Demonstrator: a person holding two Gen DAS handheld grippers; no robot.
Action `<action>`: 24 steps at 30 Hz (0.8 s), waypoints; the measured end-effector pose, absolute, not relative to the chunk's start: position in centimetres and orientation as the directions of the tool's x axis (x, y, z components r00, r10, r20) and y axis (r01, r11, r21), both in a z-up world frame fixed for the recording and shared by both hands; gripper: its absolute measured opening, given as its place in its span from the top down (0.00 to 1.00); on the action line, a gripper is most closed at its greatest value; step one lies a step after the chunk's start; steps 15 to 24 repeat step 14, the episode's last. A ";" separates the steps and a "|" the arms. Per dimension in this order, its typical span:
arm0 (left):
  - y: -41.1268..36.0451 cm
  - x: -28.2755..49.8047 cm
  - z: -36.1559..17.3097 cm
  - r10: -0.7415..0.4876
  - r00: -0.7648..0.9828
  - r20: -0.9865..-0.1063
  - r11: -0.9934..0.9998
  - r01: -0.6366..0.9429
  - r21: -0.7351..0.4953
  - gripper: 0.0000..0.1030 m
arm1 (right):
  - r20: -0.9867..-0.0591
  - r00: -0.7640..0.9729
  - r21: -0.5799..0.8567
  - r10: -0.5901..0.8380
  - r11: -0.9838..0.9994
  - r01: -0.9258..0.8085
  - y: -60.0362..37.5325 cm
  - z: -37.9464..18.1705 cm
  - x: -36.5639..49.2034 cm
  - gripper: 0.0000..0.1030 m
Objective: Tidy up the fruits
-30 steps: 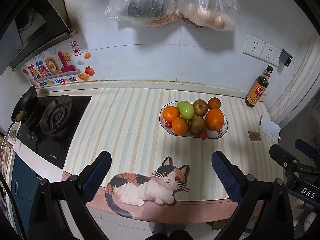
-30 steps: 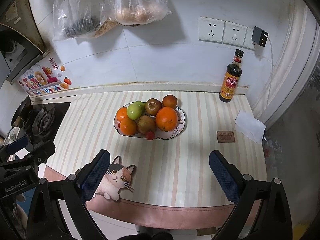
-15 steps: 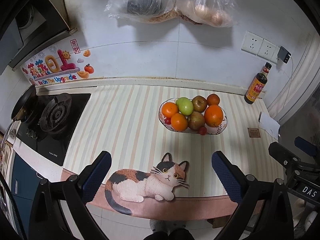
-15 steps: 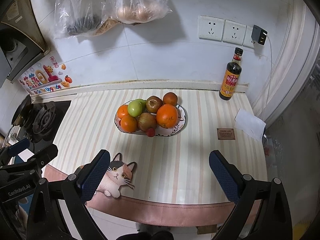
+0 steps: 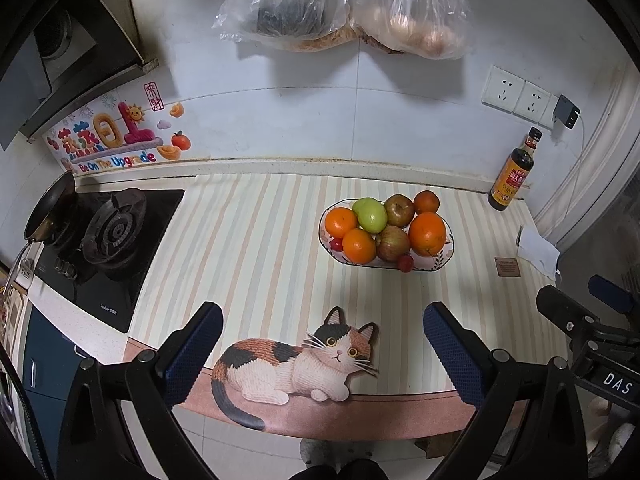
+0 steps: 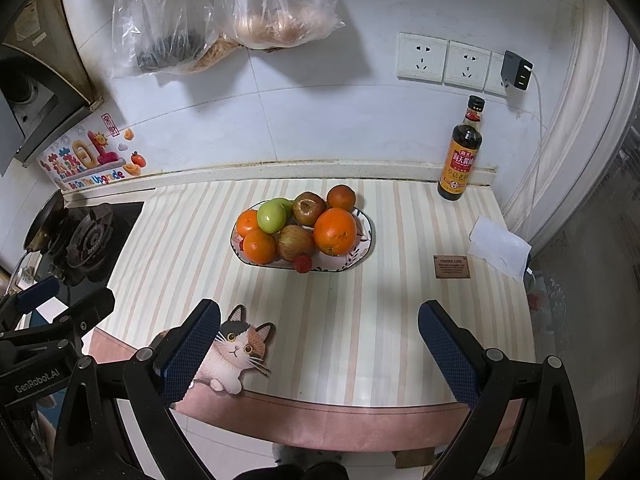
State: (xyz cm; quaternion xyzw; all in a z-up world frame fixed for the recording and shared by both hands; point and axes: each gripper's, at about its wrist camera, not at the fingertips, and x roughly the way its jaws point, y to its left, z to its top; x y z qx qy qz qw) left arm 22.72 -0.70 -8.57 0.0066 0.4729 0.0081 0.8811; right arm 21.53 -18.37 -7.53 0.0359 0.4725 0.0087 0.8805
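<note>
A patterned oval plate (image 5: pixel 447 257) (image 6: pixel 363 249) stands on the striped counter mat, piled with fruit: oranges (image 5: pixel 427 233) (image 6: pixel 335 231), a green apple (image 5: pixel 372 214) (image 6: pixel 271 216), brownish-red apples (image 5: pixel 393 243) (image 6: pixel 295 242) and small red fruits (image 5: pixel 405 263) (image 6: pixel 303 263). My left gripper (image 5: pixel 322 354) is open and empty, held back over the counter's front edge, well short of the plate. My right gripper (image 6: pixel 319 354) is open and empty too, also at the front edge. Each gripper shows at the side of the other's view.
A gas stove (image 5: pixel 108 236) with a pan (image 5: pixel 50 210) is at the left. A soy sauce bottle (image 6: pixel 460 152) stands at the back right wall, near a white paper (image 6: pixel 500 248) and a small brown card (image 6: pixel 452 267). Plastic bags (image 5: pixel 344 4) hang on the wall. A cat picture (image 5: pixel 292 364) marks the mat's front.
Both grippers have drawn back and up a little from the counter; the plate sits slightly farther away in both views. Both stay open and empty.
</note>
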 end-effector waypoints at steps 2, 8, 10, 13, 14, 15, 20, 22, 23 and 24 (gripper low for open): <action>-0.7 22.7 -8.5 0.019 0.552 -0.834 1.000 -0.009 0.018 0.00 | -0.831 0.554 0.072 0.049 0.997 0.019 -18.4 -7.5 21.5 0.02; -0.7 22.6 -8.4 0.019 0.551 -0.834 1.000 -0.008 0.017 0.00 | -0.831 0.554 0.071 0.048 0.997 0.019 -18.4 -7.5 21.4 0.02; -0.7 22.6 -8.3 0.019 0.553 -0.833 1.000 -0.008 0.017 0.00 | -0.832 0.553 0.072 0.049 0.997 0.020 -18.4 -7.5 21.5 0.02; -0.7 22.6 -8.1 0.019 0.557 -0.830 1.000 -0.009 0.017 0.00 | -0.830 0.555 0.073 0.049 0.997 0.020 -18.4 -7.5 21.5 0.02; -0.7 22.6 -8.0 0.017 0.559 -0.829 1.000 -0.009 0.014 0.00 | -0.830 0.556 0.073 0.050 0.997 0.020 -18.4 -7.5 21.4 0.02; -0.7 22.6 -8.0 0.017 0.559 -0.829 1.000 -0.009 0.014 0.00 | -0.830 0.556 0.073 0.050 0.997 0.020 -18.4 -7.5 21.4 0.02; -0.7 22.6 -8.0 0.017 0.559 -0.829 1.000 -0.009 0.014 0.00 | -0.830 0.556 0.073 0.050 0.997 0.020 -18.4 -7.5 21.4 0.02; -0.7 22.6 -8.0 0.017 0.559 -0.829 1.000 -0.009 0.014 0.00 | -0.830 0.556 0.073 0.050 0.997 0.020 -18.4 -7.5 21.4 0.02; -0.7 22.6 -8.0 0.017 0.559 -0.829 1.000 -0.009 0.014 0.00 | -0.830 0.556 0.073 0.050 0.997 0.020 -18.4 -7.5 21.4 0.02; -0.7 22.6 -8.0 0.017 0.559 -0.829 1.000 -0.009 0.014 0.00 | -0.830 0.556 0.073 0.050 0.997 0.020 -18.4 -7.5 21.4 0.02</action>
